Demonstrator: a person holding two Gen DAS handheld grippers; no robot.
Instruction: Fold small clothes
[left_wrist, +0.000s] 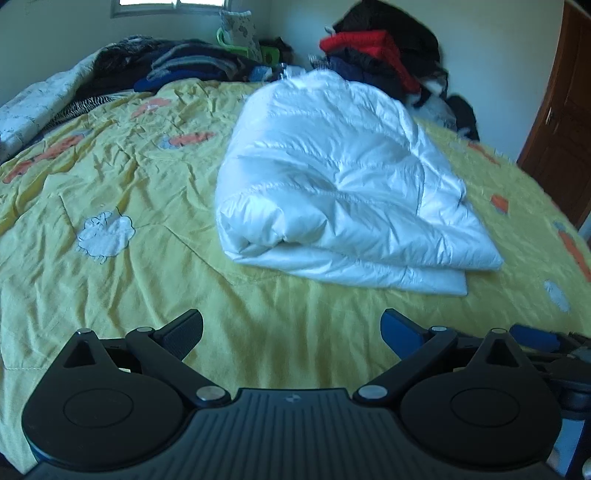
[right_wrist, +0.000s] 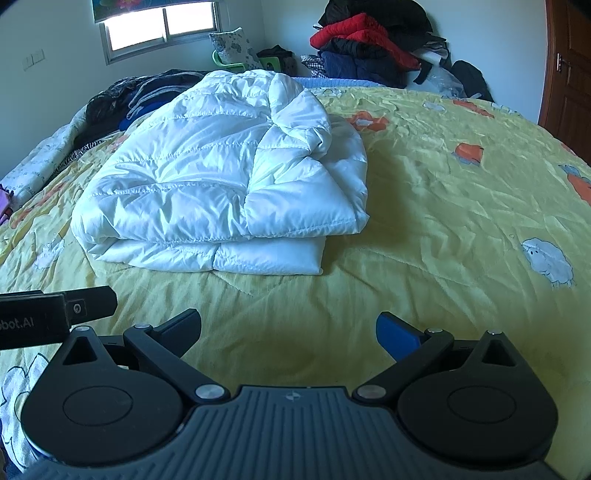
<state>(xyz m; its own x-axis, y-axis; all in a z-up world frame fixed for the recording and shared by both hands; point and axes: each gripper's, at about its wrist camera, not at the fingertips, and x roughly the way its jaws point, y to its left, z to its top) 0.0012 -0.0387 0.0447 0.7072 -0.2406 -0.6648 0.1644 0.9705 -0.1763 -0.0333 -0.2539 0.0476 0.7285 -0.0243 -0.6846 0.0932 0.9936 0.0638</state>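
Both grippers (left_wrist: 291, 332) (right_wrist: 288, 334) agape; folded jacket (right_wrist: 221, 177) hem underside hidden.

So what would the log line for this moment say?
left gripper: open, empty | right gripper: open, empty | white jacket: folded on bed, untouched

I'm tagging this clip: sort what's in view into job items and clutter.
Job:
white puffer jacket, folded on the yellow bedspread
left gripper, open
right gripper, open

Clutter:
red and dark clothes pile
dark clothes heap
patterned pillow
window
wooden door
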